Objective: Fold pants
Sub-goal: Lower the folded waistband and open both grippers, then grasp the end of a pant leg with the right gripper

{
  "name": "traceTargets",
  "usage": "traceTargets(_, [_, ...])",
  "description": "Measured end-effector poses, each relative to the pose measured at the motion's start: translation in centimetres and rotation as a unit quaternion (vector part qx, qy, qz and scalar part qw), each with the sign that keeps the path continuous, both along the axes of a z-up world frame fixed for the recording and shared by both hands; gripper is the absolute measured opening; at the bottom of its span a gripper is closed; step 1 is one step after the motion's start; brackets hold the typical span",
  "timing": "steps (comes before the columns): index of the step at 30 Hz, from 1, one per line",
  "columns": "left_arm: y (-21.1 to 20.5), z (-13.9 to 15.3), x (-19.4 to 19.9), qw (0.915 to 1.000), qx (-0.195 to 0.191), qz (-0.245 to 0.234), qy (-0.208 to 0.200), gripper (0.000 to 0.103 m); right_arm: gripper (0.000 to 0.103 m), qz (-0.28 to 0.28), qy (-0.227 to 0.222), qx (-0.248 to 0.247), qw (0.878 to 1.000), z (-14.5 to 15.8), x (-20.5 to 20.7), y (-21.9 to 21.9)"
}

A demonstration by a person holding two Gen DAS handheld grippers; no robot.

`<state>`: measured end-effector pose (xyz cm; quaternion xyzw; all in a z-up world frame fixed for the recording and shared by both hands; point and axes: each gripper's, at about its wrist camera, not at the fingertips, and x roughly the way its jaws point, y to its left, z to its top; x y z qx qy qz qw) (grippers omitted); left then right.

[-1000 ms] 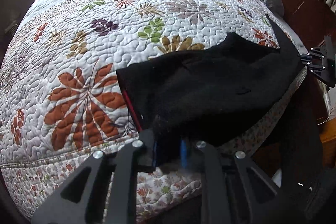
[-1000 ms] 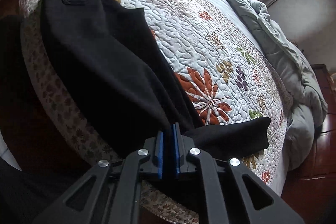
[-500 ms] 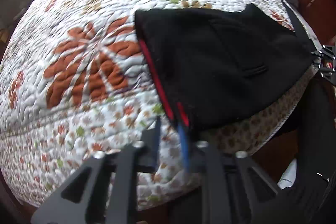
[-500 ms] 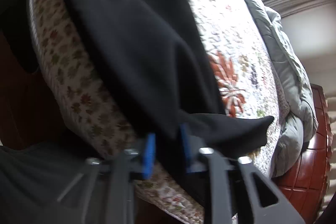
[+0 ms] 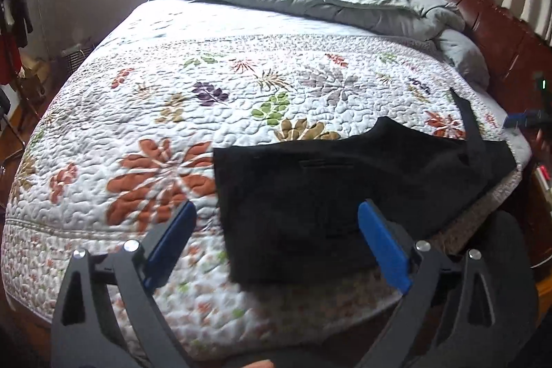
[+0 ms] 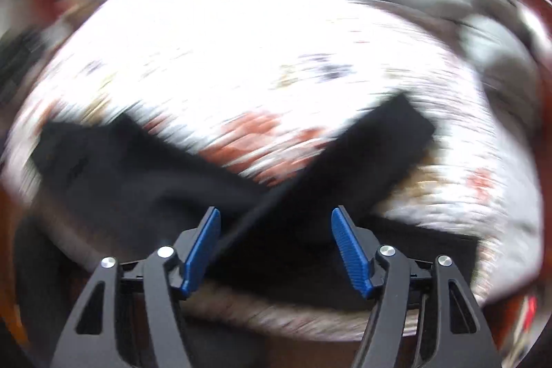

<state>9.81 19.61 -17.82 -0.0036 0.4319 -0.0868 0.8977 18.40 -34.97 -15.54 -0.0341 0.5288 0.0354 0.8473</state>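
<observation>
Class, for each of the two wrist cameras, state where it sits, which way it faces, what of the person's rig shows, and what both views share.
Left wrist: sits on the left gripper, looking down across the quilt toward the window; its spread fingers show.
Right wrist: sits on the right gripper, facing down at the bed edge, heavily blurred; its open fingers show.
Shared: the black pants lying on the quilt, held by neither gripper.
</observation>
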Motion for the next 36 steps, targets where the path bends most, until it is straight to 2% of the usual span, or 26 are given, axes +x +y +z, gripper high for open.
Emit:
traceTargets(3, [-3.1,-3.6,2.0,0.9985,0.017,-0.003,0.052,0.094,0.075,-0.133,0.011,0.008,0.991,0.9,6.8,-5.6])
traceTargets(5, [-4.8,-5.9,2.4,0.9958,0.045,-0.007,0.079,0.094,0.075,-0.189,0.033,0.050,0.980,0.4,11.5,-8.7])
traceTargets(7, [-5.2,-8.5,2.9,0.9907,0.075,-0.003,0.113,0.094,0.075,-0.220,0.052,0.062,0.972,-0.5,14.9,-10.8])
traceTargets(10, [-6.0,-9.8,2.2,0.9892,0.102,-0.010,0.105,0.100,0.075,-0.253,0.093,0.031,0.962,-3.8,19.8,-12.2])
traceTargets(12, [-6.2,-9.8,2.1,0.9883,0.110,-0.013,0.104,0.100,0.075,-0.263,0.112,0.023,0.958,-6.3,21.5,-12.2])
traceTargets(15, [-5.6,-9.9,2.6,0.9891,0.092,-0.011,0.115,0.100,0.075,-0.269,0.126,0.006,0.955,-9.0,23.1,-12.7])
traceTargets(21, [-5.6,-10.1,2.6,0.9887,0.096,-0.006,0.116,0.101,0.074,-0.260,0.161,-0.049,0.951,-12.6,24.7,-11.9])
traceTargets(22, [-5.7,-10.2,2.6,0.9887,0.095,-0.005,0.116,0.101,0.072,-0.259,0.164,-0.060,0.950,-12.9,24.7,-11.8])
traceTargets(23, [-5.7,-10.3,2.7,0.9886,0.094,-0.004,0.117,0.101,0.058,-0.259,0.165,-0.066,0.949,-13.1,24.5,-11.8])
traceTargets(24, [-5.8,-10.4,2.8,0.9886,0.094,-0.003,0.118,0.101,0.031,-0.260,0.165,-0.057,0.950,-13.1,24.2,-12.0])
traceTargets(26, [-6.0,-10.4,2.8,0.9885,0.096,-0.002,0.117,0.101,0.008,-0.261,0.162,-0.028,0.951,-12.6,23.4,-12.4])
traceTargets(28, [-6.3,-10.7,3.1,0.9887,0.095,-0.001,0.116,0.101,0.006,-0.251,0.147,-0.027,0.956,-11.1,22.6,-12.5])
traceTargets(31, [-6.2,-10.6,3.2,0.9890,0.091,-0.001,0.116,0.101,0.006,-0.244,0.114,0.005,0.963,-7.5,20.4,-13.5])
traceTargets(36, [-6.2,-10.5,3.0,0.9892,0.094,0.001,0.112,0.101,0.005,-0.226,0.017,0.081,0.971,0.9,14.6,-16.6])
